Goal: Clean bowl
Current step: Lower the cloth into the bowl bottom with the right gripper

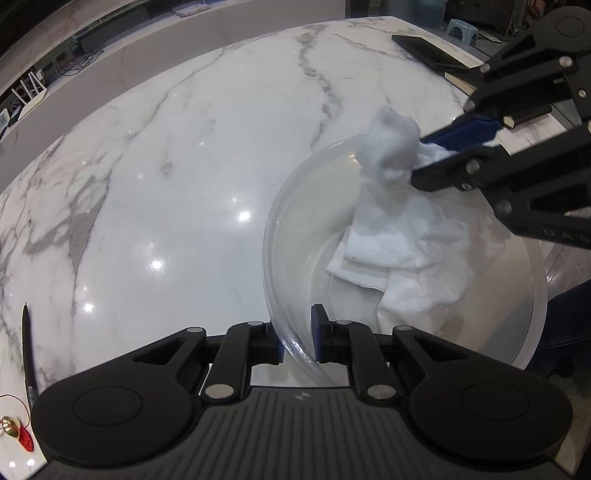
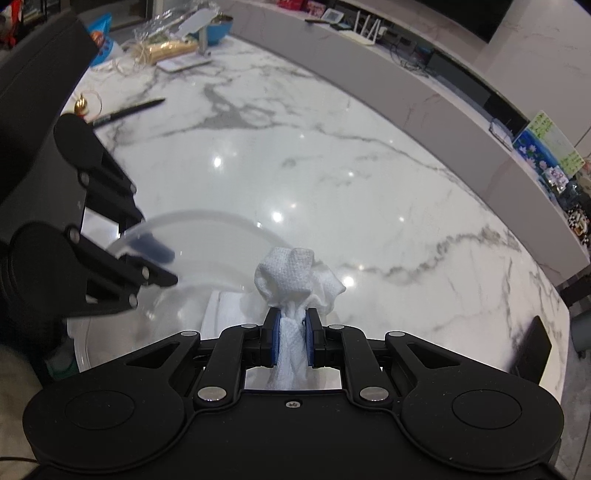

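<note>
A clear plastic bowl point(image 1: 291, 229) stands on the marble table point(image 1: 184, 166). My left gripper point(image 1: 298, 341) is shut on the bowl's near rim, one pad inside and one outside. My right gripper point(image 1: 428, 155) is shut on a white paper towel point(image 1: 399, 236), whose lower part drapes onto the bowl's inside. In the right wrist view the towel point(image 2: 291, 280) bunches above the right gripper point(image 2: 292, 341), with the bowl point(image 2: 207, 236) to the left and the left gripper point(image 2: 159, 258) clamped on its rim.
A black pen point(image 1: 27, 350) and a red-and-gold key tag point(image 1: 16, 432) lie at the left. A black phone point(image 1: 428, 51) and a book lie at the far right edge. Bags and a blue dish point(image 2: 218, 29) sit at the table's far end.
</note>
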Tool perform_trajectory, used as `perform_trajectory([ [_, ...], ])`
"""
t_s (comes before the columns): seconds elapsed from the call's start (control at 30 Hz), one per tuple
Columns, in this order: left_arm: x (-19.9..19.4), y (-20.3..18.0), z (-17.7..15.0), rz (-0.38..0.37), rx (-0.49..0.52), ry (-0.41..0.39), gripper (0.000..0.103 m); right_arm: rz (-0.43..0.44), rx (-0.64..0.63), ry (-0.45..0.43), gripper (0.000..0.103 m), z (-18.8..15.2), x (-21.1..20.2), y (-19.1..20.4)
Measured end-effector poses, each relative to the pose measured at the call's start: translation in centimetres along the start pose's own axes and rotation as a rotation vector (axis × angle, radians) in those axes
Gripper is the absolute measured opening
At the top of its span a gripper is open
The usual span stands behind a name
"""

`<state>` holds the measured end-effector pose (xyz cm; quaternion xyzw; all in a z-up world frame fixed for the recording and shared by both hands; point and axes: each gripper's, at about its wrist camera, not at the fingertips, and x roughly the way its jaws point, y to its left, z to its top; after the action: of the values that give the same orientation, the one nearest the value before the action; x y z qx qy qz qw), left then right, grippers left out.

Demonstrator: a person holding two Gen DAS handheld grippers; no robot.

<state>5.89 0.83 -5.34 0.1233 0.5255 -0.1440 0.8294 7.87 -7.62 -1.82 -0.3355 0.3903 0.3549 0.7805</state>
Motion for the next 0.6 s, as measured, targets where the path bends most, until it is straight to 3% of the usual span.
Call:
perform_trajectory([
  [0.4, -0.3, 0.4, -0.5, -0.007, 0.012, 0.001, 0.013, 0.115, -0.072, 0.019, 0.011, 0.0, 0.4, 2.8],
  [0.6, -0.3, 0.4, -0.5, -0.007, 0.007, 0.0, 0.013, 0.12, -0.108, 0.032, 0.011, 0.1, 0.6, 3.9],
])
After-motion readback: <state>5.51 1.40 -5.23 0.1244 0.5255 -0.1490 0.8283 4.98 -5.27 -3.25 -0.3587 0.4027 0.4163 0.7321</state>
